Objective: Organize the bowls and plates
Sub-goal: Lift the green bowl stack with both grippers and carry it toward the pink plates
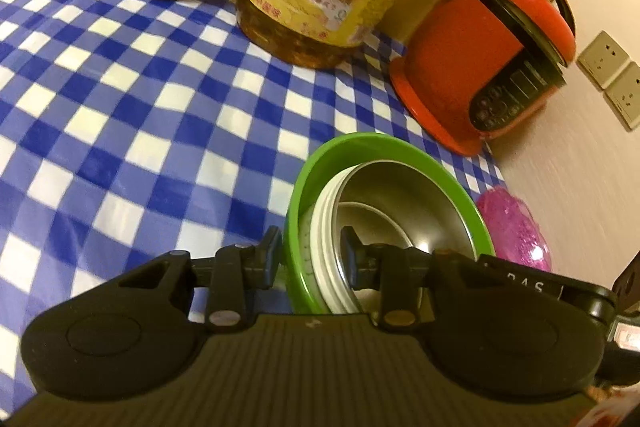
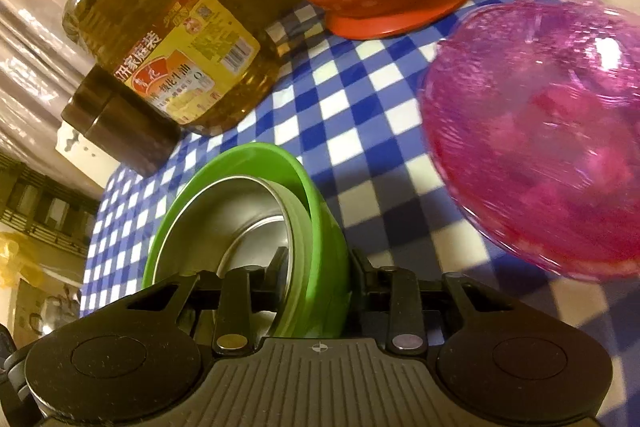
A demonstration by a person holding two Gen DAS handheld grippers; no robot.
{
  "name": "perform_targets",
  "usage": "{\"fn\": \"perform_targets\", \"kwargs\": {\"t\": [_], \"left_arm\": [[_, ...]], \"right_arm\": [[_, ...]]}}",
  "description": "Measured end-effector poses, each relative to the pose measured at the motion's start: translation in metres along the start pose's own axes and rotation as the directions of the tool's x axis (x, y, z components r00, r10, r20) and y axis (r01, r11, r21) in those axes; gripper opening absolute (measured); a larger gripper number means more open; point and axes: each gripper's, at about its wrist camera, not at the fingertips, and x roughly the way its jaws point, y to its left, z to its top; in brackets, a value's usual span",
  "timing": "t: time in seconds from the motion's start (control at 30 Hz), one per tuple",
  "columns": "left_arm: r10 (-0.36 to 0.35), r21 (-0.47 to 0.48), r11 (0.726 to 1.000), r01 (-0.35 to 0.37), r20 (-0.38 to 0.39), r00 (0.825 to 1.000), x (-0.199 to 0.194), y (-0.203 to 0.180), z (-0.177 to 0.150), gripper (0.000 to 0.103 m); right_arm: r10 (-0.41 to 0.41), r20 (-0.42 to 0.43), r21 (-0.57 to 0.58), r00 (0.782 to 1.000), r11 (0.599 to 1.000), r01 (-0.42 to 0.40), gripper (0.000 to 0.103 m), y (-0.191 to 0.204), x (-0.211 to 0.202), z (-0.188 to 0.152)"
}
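Both hand-held grippers are gripping the same nested stack: green bowl (image 1: pixel 384 147) w/ a whitish bowl (image 1: pixel 326 227) and a steel bowl (image 1: pixel 404 211) inside, tilted and apparently lifted over the blue-check counter (image 1: pixel 120 107). Left hand-held gripper (image 1: pixel 310 251) is pinching the rim on the stack's left side, one finger outside the green wall, the other inside the steel bowl; jaws are narrow, closed onto the rims. Right hand-held gripper (image 2: pixel 320 271) is doing the same on the opposite rim, jaws narrow and clamped across the walls. Stack sits directly ahead of both, each equally near. Pink bowl (image 2: pixel 540 131) is lying to the right, nearer the right hand, probably the next nesting partner.
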Motion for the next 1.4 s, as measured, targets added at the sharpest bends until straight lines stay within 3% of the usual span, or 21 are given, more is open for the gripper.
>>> {"fn": "perform_targets", "kwargs": {"t": [0.4,0.97,1.4], "left_arm": [[-0.019,0.018,1.000,0.020,-0.017,1.000,-0.040,-0.025,-0.043,0.028],[-0.059,0.076,0.995,0.063,-0.050,0.997,-0.091,-0.074,-0.117,0.028],[-0.065,0.155,0.985,0.074,-0.062,0.996,-0.118,-0.129,-0.150,0.028]], "right_arm": [[-0.023,-0.016,0.014,1.000,1.000,0.024,0.031,-0.014,-0.057,-0.026],[-0.044,0.039,-0.012,0.998,0.999,0.044,0.031,-0.049,-0.150,-0.078],[-0.033,0.077,0.120,0.996,0.993,0.024,0.031,-0.090,-0.215,-0.106]]}}
